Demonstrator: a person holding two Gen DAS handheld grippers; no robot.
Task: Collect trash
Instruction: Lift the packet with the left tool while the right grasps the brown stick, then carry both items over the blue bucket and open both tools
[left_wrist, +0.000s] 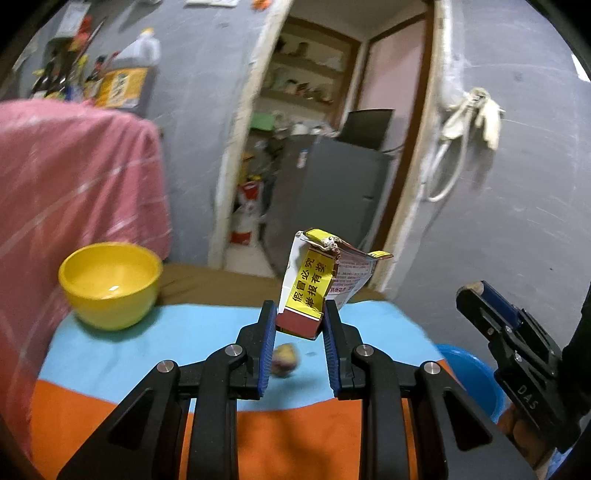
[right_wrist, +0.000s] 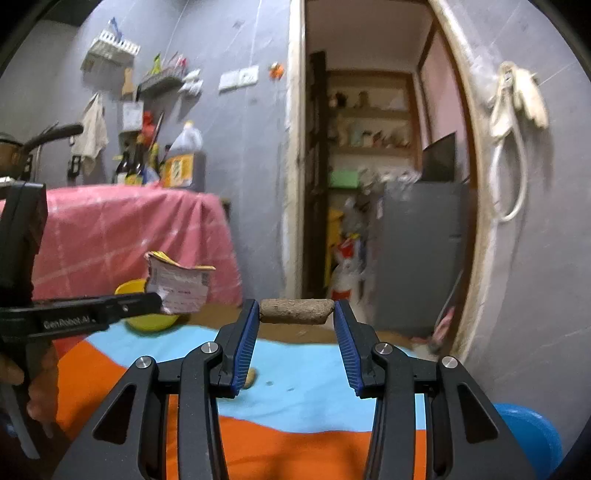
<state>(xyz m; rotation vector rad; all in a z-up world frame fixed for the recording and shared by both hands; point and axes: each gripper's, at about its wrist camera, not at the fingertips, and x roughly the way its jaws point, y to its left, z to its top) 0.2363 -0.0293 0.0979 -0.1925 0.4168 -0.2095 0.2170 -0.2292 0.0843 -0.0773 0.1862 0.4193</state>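
My left gripper (left_wrist: 300, 317) is shut on a torn yellow and red paper carton (left_wrist: 317, 284) and holds it above the blue and orange table top (left_wrist: 184, 339). The carton also shows in the right wrist view (right_wrist: 181, 284). My right gripper (right_wrist: 295, 314) is shut on a brown cork-like cylinder (right_wrist: 295, 311), held crosswise between the fingertips above the table. A small crumpled wad (left_wrist: 284, 360) lies on the blue part of the table under the left gripper; it also shows in the right wrist view (right_wrist: 249, 378). The right gripper (left_wrist: 476, 295) appears at the right edge of the left wrist view.
A yellow bowl (left_wrist: 110, 284) stands at the table's far left. A blue bin (left_wrist: 469, 376) sits low beside the table's right edge, also in the right wrist view (right_wrist: 532, 435). A pink cloth-covered counter (left_wrist: 74, 184) rises on the left. A doorway with a grey fridge (left_wrist: 332, 192) lies ahead.
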